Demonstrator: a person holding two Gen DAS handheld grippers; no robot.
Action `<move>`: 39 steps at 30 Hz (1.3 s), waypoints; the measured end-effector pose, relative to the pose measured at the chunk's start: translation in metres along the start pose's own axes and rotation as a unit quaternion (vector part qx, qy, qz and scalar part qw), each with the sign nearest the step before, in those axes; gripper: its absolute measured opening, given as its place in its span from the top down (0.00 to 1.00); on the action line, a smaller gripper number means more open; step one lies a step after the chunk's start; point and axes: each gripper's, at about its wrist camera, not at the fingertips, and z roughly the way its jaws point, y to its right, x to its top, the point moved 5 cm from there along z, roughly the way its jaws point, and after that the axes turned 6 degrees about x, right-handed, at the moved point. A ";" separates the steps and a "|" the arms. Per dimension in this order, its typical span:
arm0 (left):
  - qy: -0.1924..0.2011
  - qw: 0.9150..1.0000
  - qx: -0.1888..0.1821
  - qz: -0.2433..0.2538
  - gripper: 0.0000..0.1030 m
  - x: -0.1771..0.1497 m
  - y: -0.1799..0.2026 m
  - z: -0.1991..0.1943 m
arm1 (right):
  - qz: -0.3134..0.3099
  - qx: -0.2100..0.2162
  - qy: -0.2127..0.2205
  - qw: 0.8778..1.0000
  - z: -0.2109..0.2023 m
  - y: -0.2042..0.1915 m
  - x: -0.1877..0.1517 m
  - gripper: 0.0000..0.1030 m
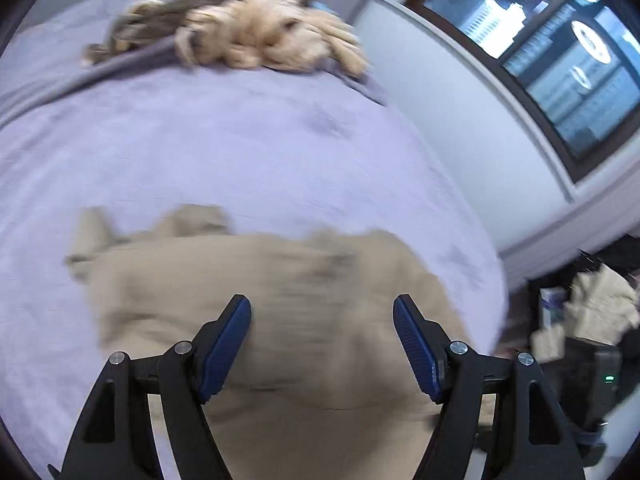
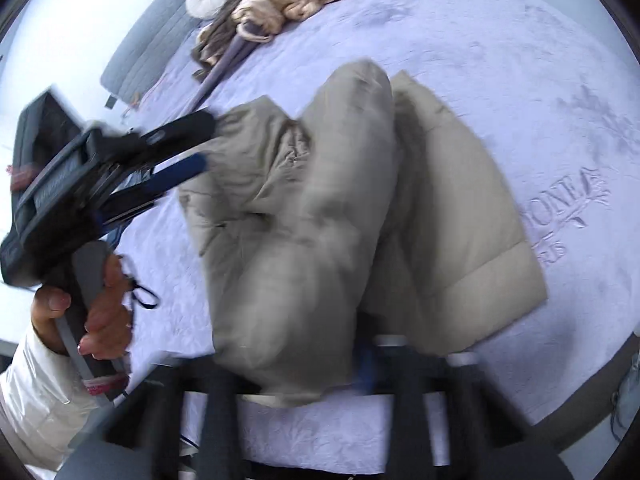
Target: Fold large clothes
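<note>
the beige padded jacket lies bunched on the lavender bed. the left hand-held gripper hovers over it, spread, nothing between its fingers. the right hand-held gripper sits under the jacket's near fold, mostly hidden; it seems to pinch the fabric. a tan knit pile lies at the far end.

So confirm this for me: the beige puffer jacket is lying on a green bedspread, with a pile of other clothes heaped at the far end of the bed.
Not quite. The bedspread is pale lavender, not green; both wrist views show it. The rest holds: the beige puffer jacket lies on it, and a pile of other clothes is heaped at the far end.
</note>
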 end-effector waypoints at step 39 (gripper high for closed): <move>-0.043 0.993 0.106 0.017 0.26 0.003 0.032 0.116 | -0.068 -0.001 -0.091 0.994 -0.016 0.090 0.043 0.79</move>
